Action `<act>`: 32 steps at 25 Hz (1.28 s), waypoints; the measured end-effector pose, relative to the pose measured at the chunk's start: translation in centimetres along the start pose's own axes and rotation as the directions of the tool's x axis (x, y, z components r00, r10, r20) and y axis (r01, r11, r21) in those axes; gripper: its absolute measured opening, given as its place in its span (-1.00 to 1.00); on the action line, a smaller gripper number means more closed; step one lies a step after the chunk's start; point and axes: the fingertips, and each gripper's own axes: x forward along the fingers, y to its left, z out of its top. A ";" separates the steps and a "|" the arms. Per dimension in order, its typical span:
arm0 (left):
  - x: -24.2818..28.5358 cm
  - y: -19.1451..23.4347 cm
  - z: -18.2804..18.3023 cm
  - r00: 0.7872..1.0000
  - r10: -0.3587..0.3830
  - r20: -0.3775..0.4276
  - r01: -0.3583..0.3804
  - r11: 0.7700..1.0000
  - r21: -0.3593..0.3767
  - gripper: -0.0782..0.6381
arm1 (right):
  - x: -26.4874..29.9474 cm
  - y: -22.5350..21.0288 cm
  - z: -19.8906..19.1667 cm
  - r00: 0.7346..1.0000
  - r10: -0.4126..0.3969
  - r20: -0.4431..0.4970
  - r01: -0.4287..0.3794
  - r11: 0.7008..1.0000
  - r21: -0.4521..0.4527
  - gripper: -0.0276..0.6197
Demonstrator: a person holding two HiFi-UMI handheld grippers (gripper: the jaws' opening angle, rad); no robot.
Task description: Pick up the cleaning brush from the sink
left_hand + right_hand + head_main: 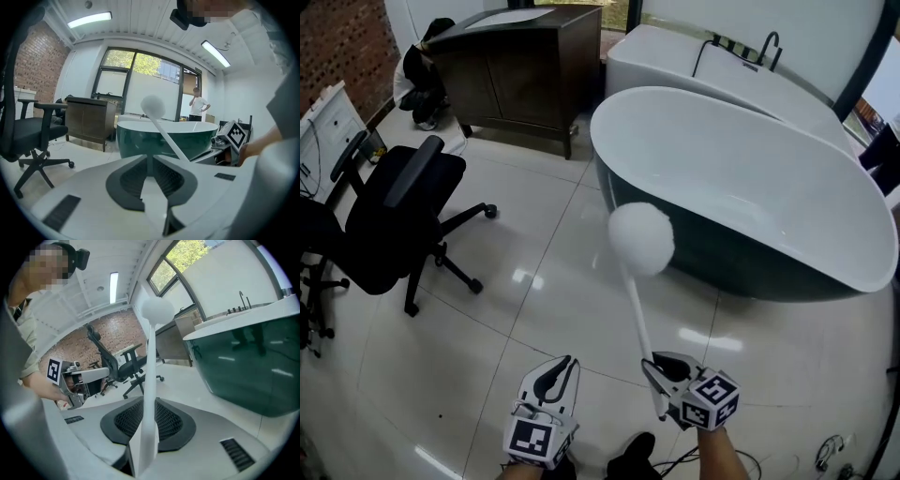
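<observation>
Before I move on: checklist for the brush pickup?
1. Grip on brush: ok. The right gripper has its fingers shut on the handle.
2. Grip position: cannot tell if steady. It holds low on the handle, with the head far out.
3. Brush out of tub: ok. The head is in the air, above the rim in the left gripper view.
4. Left gripper free: ok. Fingers are close together with nothing between them.
5. Chair out of the way: ok. It is off to the left, apart from both grippers.
</observation>
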 end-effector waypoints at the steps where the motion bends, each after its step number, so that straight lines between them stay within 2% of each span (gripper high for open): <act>1: -1.2 0.0 2.0 1.000 0.002 0.007 -0.002 1.000 -0.001 -0.68 | -0.7 1.4 1.5 1.000 0.002 0.004 -0.002 1.000 0.002 -0.75; 7: -8.1 -1.6 14.4 1.000 0.017 0.022 -0.017 1.000 0.002 -0.68 | -7.2 9.6 11.3 0.999 0.007 0.031 -0.008 1.000 0.019 -0.75; 10: -11.9 -3.1 20.4 1.000 0.000 0.000 0.000 0.999 0.054 -0.68 | -11.5 14.2 16.4 0.998 0.007 0.057 -0.009 0.999 0.043 -0.75; 14: -18.4 -5.3 28.0 0.999 -0.033 -0.030 0.035 0.996 0.084 -0.68 | -17.4 21.5 23.2 0.996 0.005 0.087 -0.011 0.998 0.066 -0.75; 17: -24.1 -7.3 34.0 0.999 -0.013 -0.032 0.016 0.997 0.078 -0.68 | -22.4 26.8 29.2 0.991 0.013 0.135 -0.020 0.999 0.051 -0.75; 21: -31.3 -10.2 42.7 0.998 0.050 0.032 -0.052 0.997 0.058 -0.68 | -30.2 33.0 37.2 0.971 0.021 0.239 -0.028 0.999 0.023 -0.75; 24: -36.0 -11.8 49.0 0.991 0.082 0.105 -0.089 0.994 0.067 -0.68 | -35.1 37.7 42.8 0.947 0.038 0.319 -0.026 0.999 -0.040 -0.75; 29: -42.1 -14.8 58.0 0.965 0.102 0.241 -0.131 0.986 0.107 -0.70 | -41.6 44.0 49.9 0.897 0.084 0.435 -0.009 0.985 -0.172 -0.75; 32: -44.7 -16.1 61.7 0.947 0.089 0.309 -0.135 0.982 0.132 -0.73 | -44.3 47.0 52.9 0.869 0.106 0.484 0.012 0.972 -0.234 -0.75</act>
